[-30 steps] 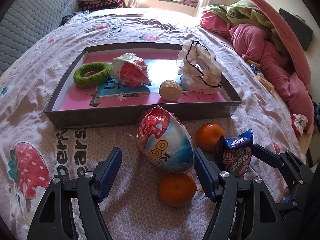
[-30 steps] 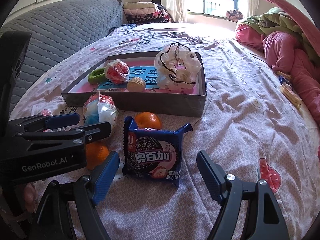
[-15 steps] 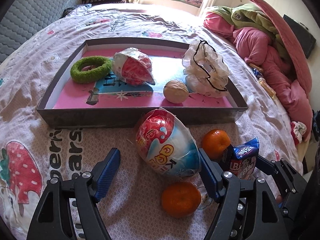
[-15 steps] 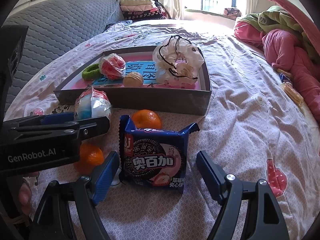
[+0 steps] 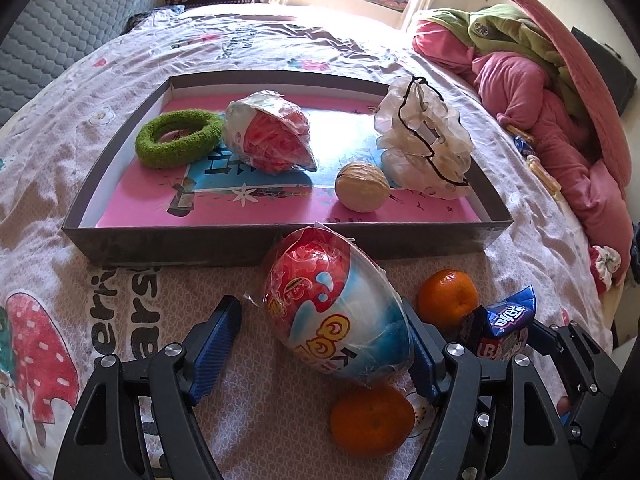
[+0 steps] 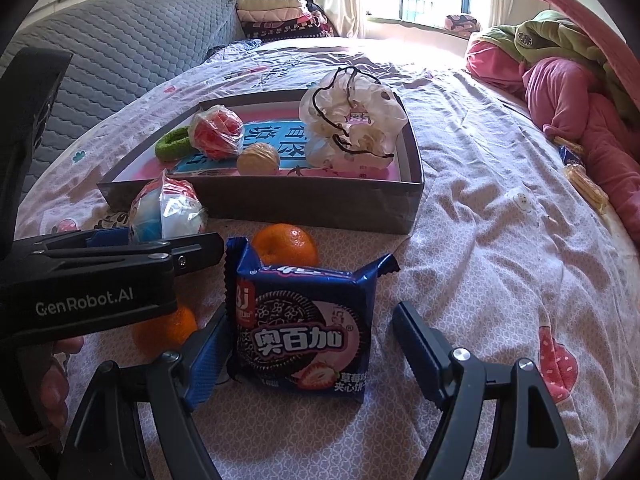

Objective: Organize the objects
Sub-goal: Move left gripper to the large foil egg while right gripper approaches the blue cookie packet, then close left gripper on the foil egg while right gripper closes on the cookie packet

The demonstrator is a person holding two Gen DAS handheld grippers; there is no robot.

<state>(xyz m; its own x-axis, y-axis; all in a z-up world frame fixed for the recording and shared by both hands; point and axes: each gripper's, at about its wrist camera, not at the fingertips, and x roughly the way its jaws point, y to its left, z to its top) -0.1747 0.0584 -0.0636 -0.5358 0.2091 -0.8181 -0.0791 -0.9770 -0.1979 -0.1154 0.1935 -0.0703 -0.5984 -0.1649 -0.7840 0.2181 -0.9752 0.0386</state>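
My left gripper [image 5: 320, 344] is open around a red, white and blue wrapped egg toy [image 5: 336, 308] lying on the bed before the grey box [image 5: 180, 246]; its right finger touches the egg, its left finger stands apart. My right gripper [image 6: 308, 352] is open around an upright blue cookie packet [image 6: 304, 324], left finger touching it. Two oranges lie close by, one [image 5: 448, 298] behind the packet, one [image 5: 372, 420] under the left gripper. The box holds a green ring [image 5: 176, 142], a red wrapped egg [image 5: 268, 138], a walnut [image 5: 362, 186] and a white frilly scrunchie [image 5: 424, 140].
Everything lies on a pink patterned bedsheet [image 6: 480, 240]. Pink and green bedding [image 5: 540, 80] is piled at the right. A grey quilted headboard [image 6: 120, 40] stands at the left, folded blankets [image 6: 276, 16] at the back. Small wrapped snacks [image 6: 580, 176] lie by the pink bedding.
Both grippers have moved forward toward the box. The egg toy now sits deeper between the left fingers and the cookie packet deeper between the right fingers. Both stay open.
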